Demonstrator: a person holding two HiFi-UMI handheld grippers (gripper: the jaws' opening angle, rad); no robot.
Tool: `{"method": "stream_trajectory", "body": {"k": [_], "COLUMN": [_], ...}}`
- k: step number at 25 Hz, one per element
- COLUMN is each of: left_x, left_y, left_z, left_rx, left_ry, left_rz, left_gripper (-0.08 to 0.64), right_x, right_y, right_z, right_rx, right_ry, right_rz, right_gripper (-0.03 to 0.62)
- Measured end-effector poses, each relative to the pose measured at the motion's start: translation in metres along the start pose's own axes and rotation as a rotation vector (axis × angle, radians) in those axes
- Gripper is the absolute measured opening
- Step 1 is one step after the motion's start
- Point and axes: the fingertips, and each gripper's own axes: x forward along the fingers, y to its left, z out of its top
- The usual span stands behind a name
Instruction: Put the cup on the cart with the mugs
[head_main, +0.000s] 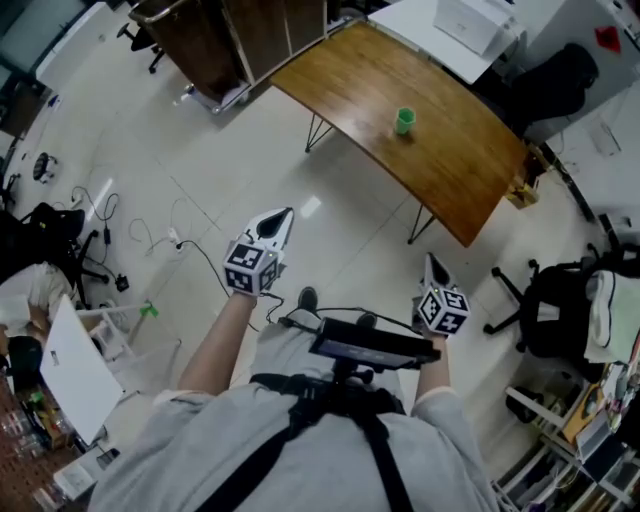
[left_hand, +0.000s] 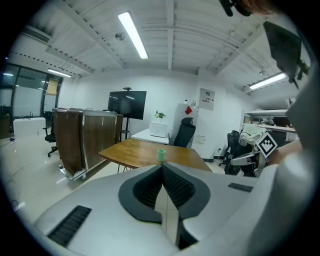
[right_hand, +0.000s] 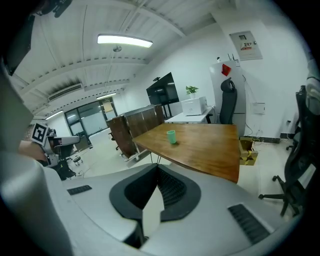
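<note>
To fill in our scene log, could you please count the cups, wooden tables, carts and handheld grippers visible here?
Small green cup: 1
Curved brown wooden table: 1
Dark brown panelled cart: 1
Handheld grey two-jaw grippers: 2 (left gripper, right gripper)
Total: 5
</note>
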Motion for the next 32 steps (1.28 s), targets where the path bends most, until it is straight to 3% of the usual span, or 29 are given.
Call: {"method": "stream_trajectory", "body": {"k": [8,23,32], "left_x": [-0.008,0.006,0.071], "left_y": [0.043,0.091,0.089], "left_z": [0.012,0.034,0.057], "left_rx": [0.022,0.046,0.047], "left_ry": [-0.026,-0.016,-0.013], "left_rz": [-0.018,-0.070,-0.025], "left_gripper": [0.003,0.003,0.003], "right_x": [0.031,0.108,0.188], "right_y": [0.041,0.107,0.068], "right_z": [0.029,0.080,0.105], "right_rx": [0.008,-0.111,-0.125], "right_ry": [-0.081,-0.087,-0.032], "right_rz": [-0.002,0.029,0.086], "right_gripper": [0.000,0.010,0.189]}}
